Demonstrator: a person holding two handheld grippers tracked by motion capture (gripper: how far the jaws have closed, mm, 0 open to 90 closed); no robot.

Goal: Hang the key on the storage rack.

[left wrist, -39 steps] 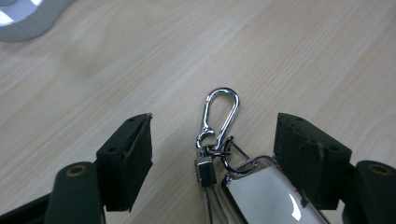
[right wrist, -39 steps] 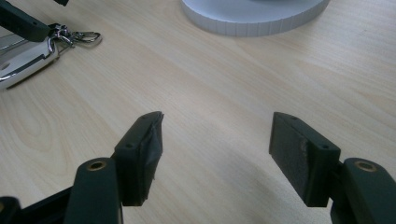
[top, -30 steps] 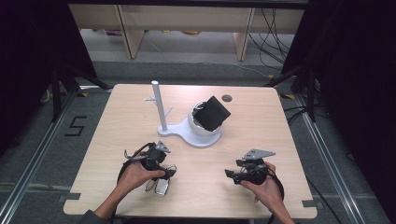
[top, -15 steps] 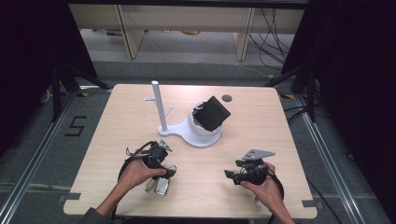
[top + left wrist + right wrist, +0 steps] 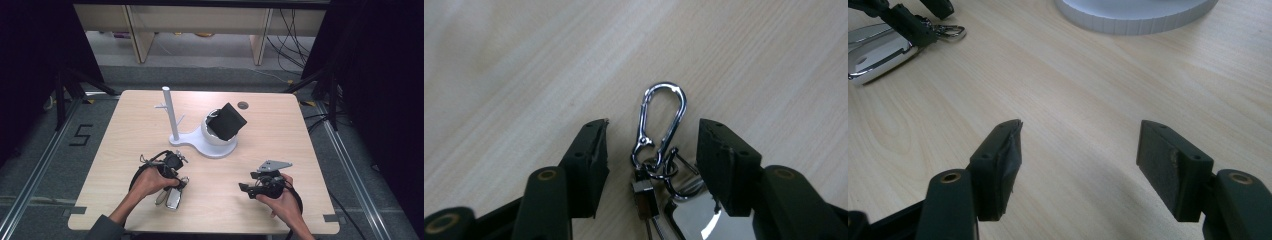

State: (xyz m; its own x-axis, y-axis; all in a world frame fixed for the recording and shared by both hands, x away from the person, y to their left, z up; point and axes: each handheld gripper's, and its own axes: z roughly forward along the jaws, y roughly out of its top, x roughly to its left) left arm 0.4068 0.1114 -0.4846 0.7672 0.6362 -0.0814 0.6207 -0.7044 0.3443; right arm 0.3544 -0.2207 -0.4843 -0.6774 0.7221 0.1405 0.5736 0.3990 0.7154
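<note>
A bunch of keys lies on the wooden table, with a shiny silver fob and a chrome carabiner. My left gripper points down over it. Its jaws have just been closing, and they straddle the carabiner and its rings with a gap on each side, so it is open. The right gripper rests open just above bare wood at the front right, holding nothing. From the right gripper view, the fob and the left gripper's fingertips appear at the top left.
A white stand sits mid-table, with a thin upright post bearing small pegs and a dome carrying a tilted black square block. A small dark disc lies near the far edge. The stand's round base lies ahead of the right gripper.
The left gripper has shifted very slightly over the keys. The right hand has kept still.
</note>
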